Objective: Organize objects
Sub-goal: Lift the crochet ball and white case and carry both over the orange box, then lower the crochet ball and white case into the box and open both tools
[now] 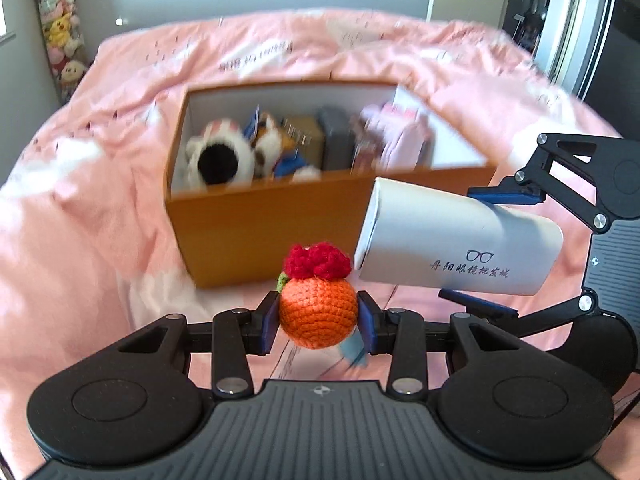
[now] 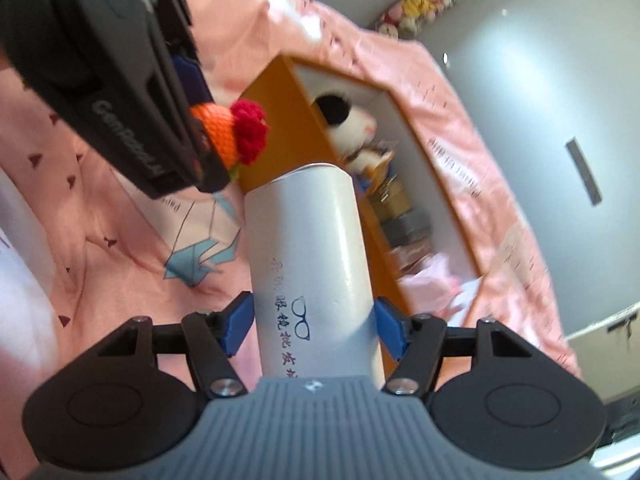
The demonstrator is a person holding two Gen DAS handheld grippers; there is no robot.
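left wrist: plush toys (image 1: 224, 156) in box (image 1: 260, 220)

crochet orange (image 1: 318, 316) | gripper-held || white tube (image 1: 456, 238) | gripper-held, tilted || orange box (image 1: 256, 228) | open

Your white tube (image 1: 456, 236) carries a glasses outline with a line of Chinese print under it, reading roughly 丹阳眼镜批发城. The pink bedspread (image 1: 248, 56) has upside-down print, too blurred to read. Raised lettering on your left claw's casing (image 2: 124, 140), partly legible only.
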